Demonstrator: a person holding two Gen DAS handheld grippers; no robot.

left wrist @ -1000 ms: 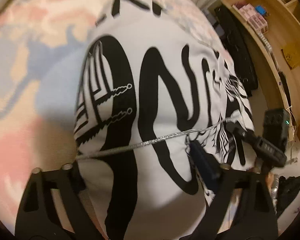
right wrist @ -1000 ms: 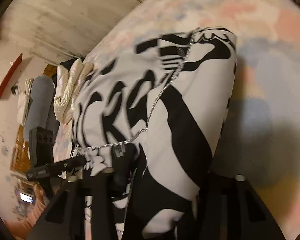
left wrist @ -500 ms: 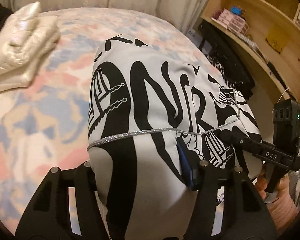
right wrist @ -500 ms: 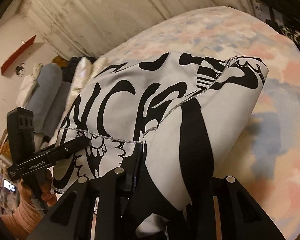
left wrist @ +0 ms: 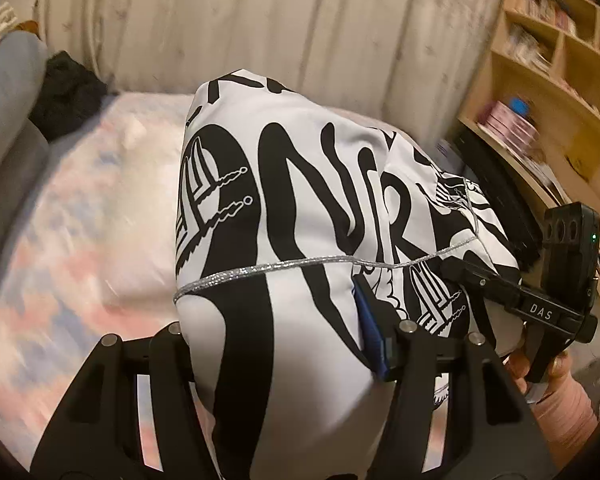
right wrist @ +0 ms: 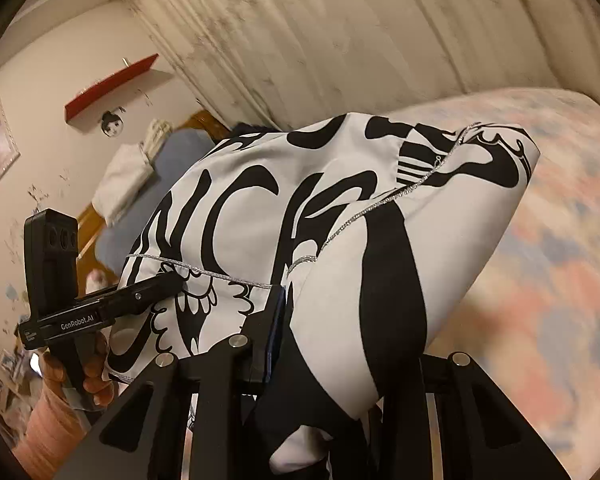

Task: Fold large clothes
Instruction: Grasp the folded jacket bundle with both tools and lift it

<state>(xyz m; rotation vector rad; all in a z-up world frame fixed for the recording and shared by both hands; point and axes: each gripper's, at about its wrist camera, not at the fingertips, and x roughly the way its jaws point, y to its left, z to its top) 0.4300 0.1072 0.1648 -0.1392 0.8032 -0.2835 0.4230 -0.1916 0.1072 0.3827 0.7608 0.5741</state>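
A large white garment with bold black lettering and a silver trim line point(left wrist: 300, 208) hangs between both grippers, lifted above the bed; it also fills the right wrist view point(right wrist: 340, 240). My left gripper point(left wrist: 284, 336) is shut on a bunched edge of the garment; the cloth hides its fingertips. My right gripper point(right wrist: 328, 344) is shut on the other bunched edge. The right gripper also shows in the left wrist view point(left wrist: 512, 292), and the left gripper shows in the right wrist view point(right wrist: 112, 304), each pinching the cloth.
A bed with a pastel pink and blue cover point(left wrist: 80, 240) lies below, also in the right wrist view point(right wrist: 540, 260). Grey pillows point(left wrist: 8, 92) and a black item point(left wrist: 68, 96) lie at its head. A wooden shelf unit point(left wrist: 560, 92) stands right. A curtain point(right wrist: 360, 40) hangs behind.
Both grippers have lifted the garment up off the bed and tilted upward, so the curtain and wall now show behind it. The hold on the cloth is unchanged.
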